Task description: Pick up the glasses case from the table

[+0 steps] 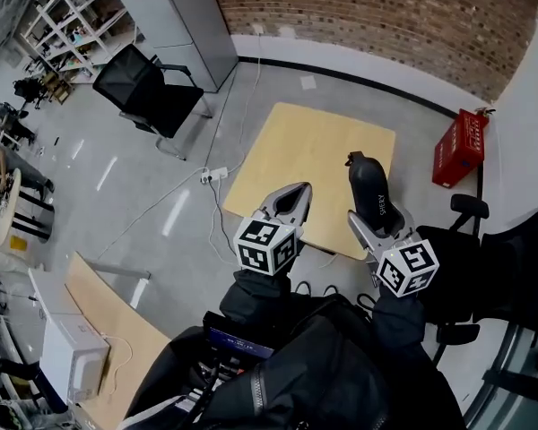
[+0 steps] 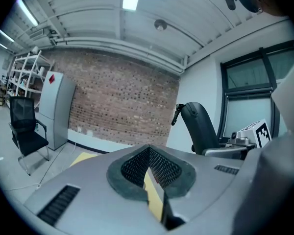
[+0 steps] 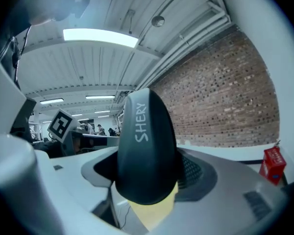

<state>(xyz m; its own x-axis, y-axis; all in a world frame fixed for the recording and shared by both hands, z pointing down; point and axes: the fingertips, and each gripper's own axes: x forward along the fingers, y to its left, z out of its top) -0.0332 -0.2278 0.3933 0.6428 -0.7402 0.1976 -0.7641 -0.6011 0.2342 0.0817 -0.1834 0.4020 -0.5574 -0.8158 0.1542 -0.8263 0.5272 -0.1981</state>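
A dark glasses case (image 1: pixel 369 193) with white lettering stands on end between the jaws of my right gripper (image 1: pixel 377 219), lifted well above the light wooden table (image 1: pixel 318 164). In the right gripper view the glasses case (image 3: pixel 146 146) fills the middle, clamped by both pads. My left gripper (image 1: pixel 290 203) is held beside it, over the table's near edge, jaws closed with nothing between them. From the left gripper view, the glasses case (image 2: pixel 201 128) shows upright at the right, and my left gripper (image 2: pixel 151 173) has its pads nearly meeting.
A black office chair (image 1: pixel 151 90) stands on the grey floor at the left, beside a grey cabinet (image 1: pixel 184 21). A red crate (image 1: pixel 458 147) sits at the table's right. A white power strip with cables (image 1: pixel 213 176) lies left of the table. A brick wall (image 1: pixel 386 16) runs behind.
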